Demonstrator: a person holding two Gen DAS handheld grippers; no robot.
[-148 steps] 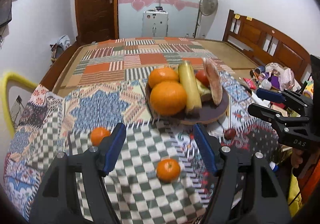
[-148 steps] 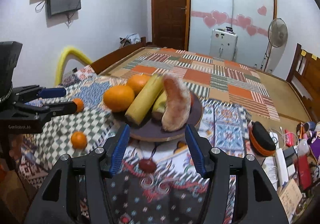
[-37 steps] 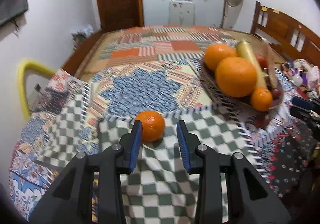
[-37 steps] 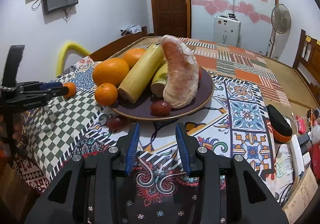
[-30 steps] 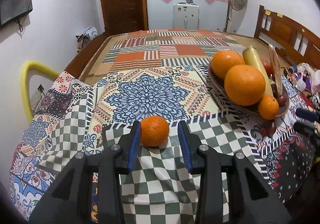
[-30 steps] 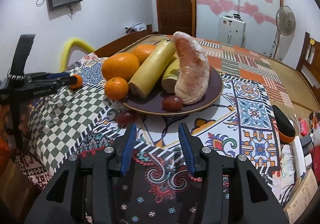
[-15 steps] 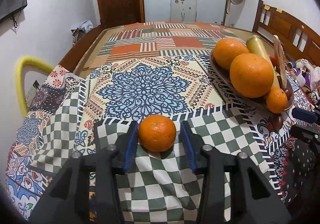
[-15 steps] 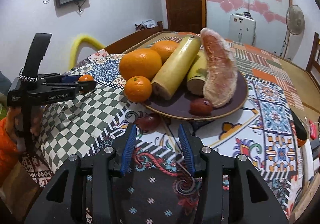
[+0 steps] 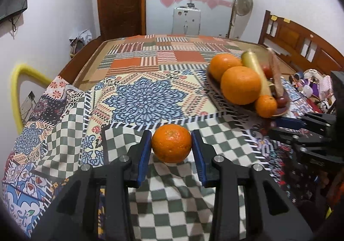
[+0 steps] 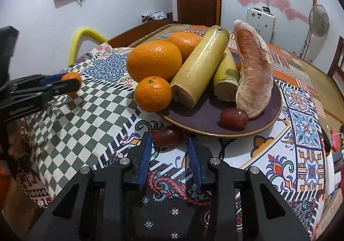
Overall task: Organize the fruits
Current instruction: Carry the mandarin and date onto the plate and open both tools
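Observation:
My left gripper (image 9: 171,146) is shut on a small tangerine (image 9: 171,146) and holds it just above the checked cloth. It also shows in the right wrist view (image 10: 71,83). My right gripper (image 10: 169,144) stands around a dark red fruit (image 10: 168,136) lying on the cloth just in front of the plate; its pads are close beside the fruit, and contact is unclear. The brown plate (image 10: 253,125) holds two big oranges (image 10: 153,62), a tangerine (image 10: 153,93), two banana pieces (image 10: 200,66), a pomelo segment (image 10: 253,64) and another red fruit (image 10: 234,117).
Patchwork cloths cover the table (image 9: 148,97). A yellow chair back (image 9: 19,82) stands at the left. Small clutter (image 9: 309,84) lies at the table's right end. A wooden bench (image 9: 301,47) and a fan (image 9: 243,4) stand behind.
My left gripper closed on the tangerine and lifted it slightly. My right gripper moved forward and left until its jaws flank the dark red fruit by the plate.

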